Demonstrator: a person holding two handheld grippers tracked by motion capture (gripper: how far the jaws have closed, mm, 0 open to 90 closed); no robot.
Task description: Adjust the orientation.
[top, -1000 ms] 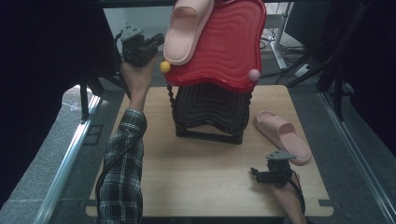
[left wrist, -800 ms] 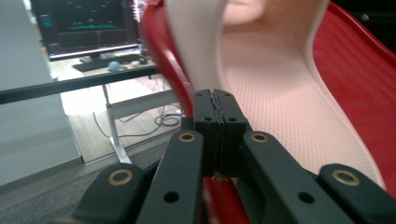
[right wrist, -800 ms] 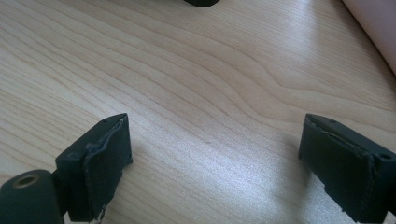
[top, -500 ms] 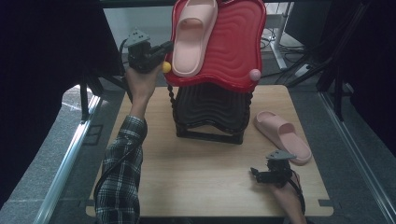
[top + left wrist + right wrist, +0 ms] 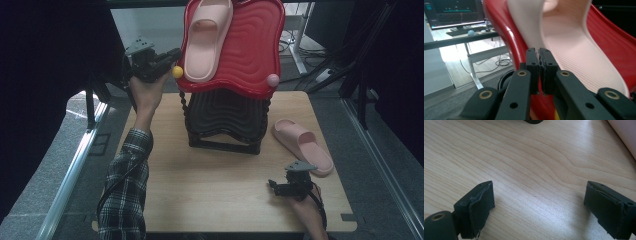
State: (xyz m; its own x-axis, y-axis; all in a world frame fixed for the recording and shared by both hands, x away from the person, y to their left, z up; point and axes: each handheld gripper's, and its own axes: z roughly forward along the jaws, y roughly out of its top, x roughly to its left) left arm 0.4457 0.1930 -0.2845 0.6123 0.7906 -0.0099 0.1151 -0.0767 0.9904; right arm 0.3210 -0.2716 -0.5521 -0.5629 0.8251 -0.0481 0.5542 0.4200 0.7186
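High view shows the left gripper [image 5: 167,59] up at the near-left edge of the red top shelf [image 5: 250,55] of the little rack, beside the yellow knob [image 5: 177,72]. A second ago it carried the pink slipper [image 5: 207,37] out past that edge, toe hanging over; half a second ago the slipper had slid further onto the shelf; now it lies fully on the red surface, lengthwise, and the gripper sits just beside its heel. Left gripper view has the jaws pressed together with only a sliver between the pads, the slipper's ribbed sole rising right behind them; whether a bit of its rim is nipped there I cannot tell, but it looks more like let go.

So one slipper seems placed, by my guess. Its mate, the second slipper [image 5: 302,145], lies on the bench [image 5: 200,190] to the right of the rack, and the right gripper [image 5: 292,187] has not moved, resting low near it with jaws spread wide over bare wood.
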